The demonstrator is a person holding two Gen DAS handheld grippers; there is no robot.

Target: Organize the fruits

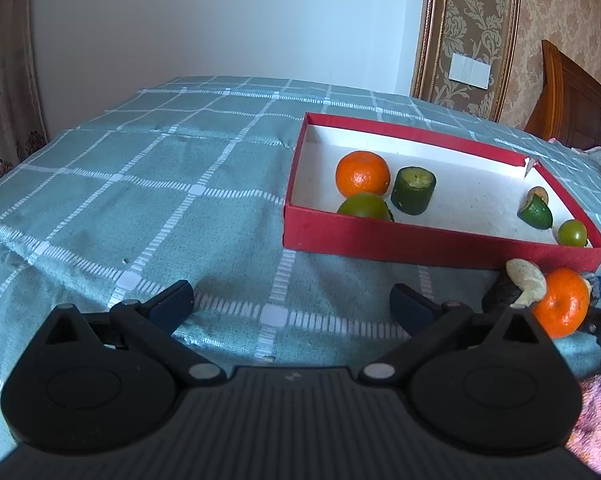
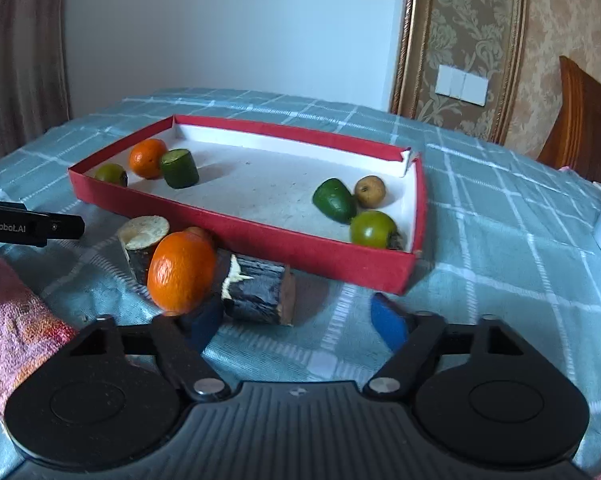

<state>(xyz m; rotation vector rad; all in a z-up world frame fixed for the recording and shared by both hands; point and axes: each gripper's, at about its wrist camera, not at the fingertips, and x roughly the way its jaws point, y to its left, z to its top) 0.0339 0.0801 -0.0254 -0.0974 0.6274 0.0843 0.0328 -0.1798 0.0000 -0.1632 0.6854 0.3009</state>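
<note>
Both pairs of jaws stand apart and grip nothing: the left gripper (image 1: 292,304) hangs idle over bare cloth (image 1: 140,200), while the right gripper (image 2: 296,316) points down at the dark chunk (image 2: 260,292) outside the tray (image 2: 260,236), its left finger (image 2: 202,320) just beside the orange (image 2: 182,268). To lift the orange cleanly, I would shift left until both pads straddle its middle, clear of the chunk, then close gently.

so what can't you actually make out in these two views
- Right gripper, right wrist view: the orange overlaps its left finger, so contact cannot be told.
- A second orange thing behind that orange: only a sliver shows.
- Green fruit in the red box, left wrist view: the near wall hides its lower half.
- Pink cloth: cut off by the picture edge.
</note>
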